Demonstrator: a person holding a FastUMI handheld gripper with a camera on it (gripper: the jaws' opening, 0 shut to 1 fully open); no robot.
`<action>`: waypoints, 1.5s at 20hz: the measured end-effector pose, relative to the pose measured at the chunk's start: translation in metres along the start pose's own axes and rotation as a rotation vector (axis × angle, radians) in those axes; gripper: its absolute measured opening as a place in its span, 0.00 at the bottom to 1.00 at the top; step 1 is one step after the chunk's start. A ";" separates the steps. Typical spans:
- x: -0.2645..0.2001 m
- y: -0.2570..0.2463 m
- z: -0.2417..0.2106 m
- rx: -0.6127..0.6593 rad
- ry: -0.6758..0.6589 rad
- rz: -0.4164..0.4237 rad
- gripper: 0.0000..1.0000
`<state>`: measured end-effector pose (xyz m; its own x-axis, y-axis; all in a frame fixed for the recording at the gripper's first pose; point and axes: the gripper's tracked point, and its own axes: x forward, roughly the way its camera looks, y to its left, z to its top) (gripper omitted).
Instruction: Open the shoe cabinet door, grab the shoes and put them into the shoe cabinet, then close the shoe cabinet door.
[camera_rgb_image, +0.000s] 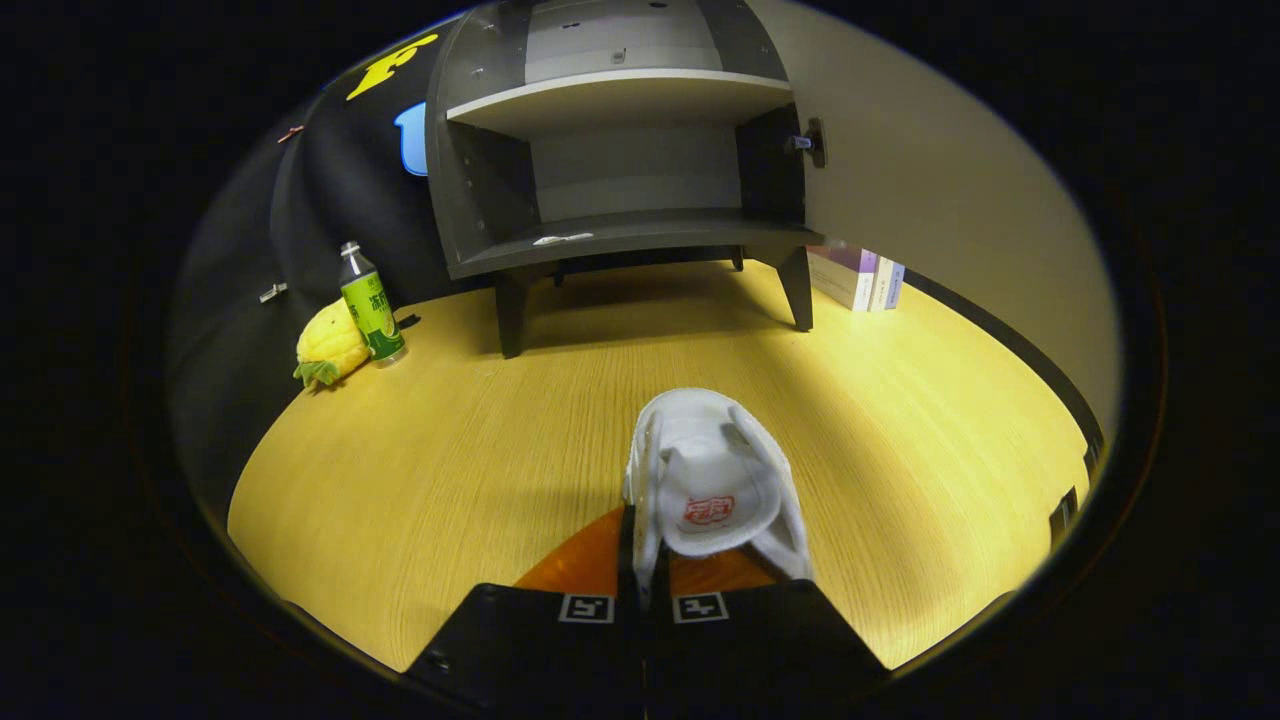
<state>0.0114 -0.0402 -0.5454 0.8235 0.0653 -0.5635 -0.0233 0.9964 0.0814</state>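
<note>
A white shoe (710, 480) with a red mark on its tongue hangs just ahead of my gripper (640, 560), toe pointing away. My fingers are shut on the shoe's left collar edge, holding it above the wooden table (450, 440). Beyond the shoe stands the grey shoe cabinet (620, 170) on short legs. Its door (930, 200) is swung open to the right, with a dark knob (812, 143) on its inner edge. The lower shelf (640, 235) holds only a small white scrap; an upper shelf (620, 95) sits above it.
A green bottle (368, 305) and a yellow pineapple toy (330, 345) stand left of the cabinet by the booth wall. A few books (860, 278) lean behind the open door at the right. Bare tabletop lies between the shoe and the cabinet.
</note>
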 end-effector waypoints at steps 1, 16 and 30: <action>-0.005 -0.001 0.008 -0.005 -0.012 0.002 0.07; -0.119 0.013 0.219 0.036 -0.156 0.055 0.06; -0.060 0.058 0.454 -0.034 -0.254 0.113 0.06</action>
<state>0.2182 -0.0103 -0.1340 0.9302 0.1649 -0.3279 -0.1388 0.9851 0.1016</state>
